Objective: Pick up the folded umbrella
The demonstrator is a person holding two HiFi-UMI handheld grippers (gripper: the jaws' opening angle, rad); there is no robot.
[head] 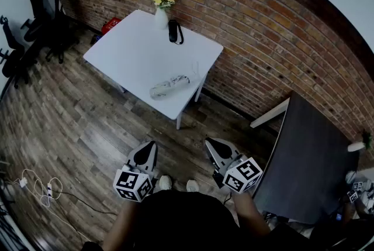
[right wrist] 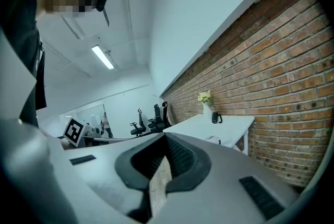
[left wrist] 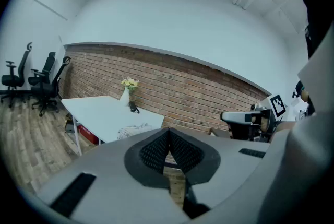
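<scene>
While the person stands on the wood floor, well apart from the white surface, the folded umbrella lies flat near that surface's front edge, touched by nothing. The left gripper and right gripper are held low before the body, side by side, aimed roughly toward the umbrella. The left fingers are pressed together with nothing between them; the right fingers are likewise closed and empty. At the far edge, by the brick wall, stand a vase of yellow flowers and a black item, possibly a strapped case.
</scene>
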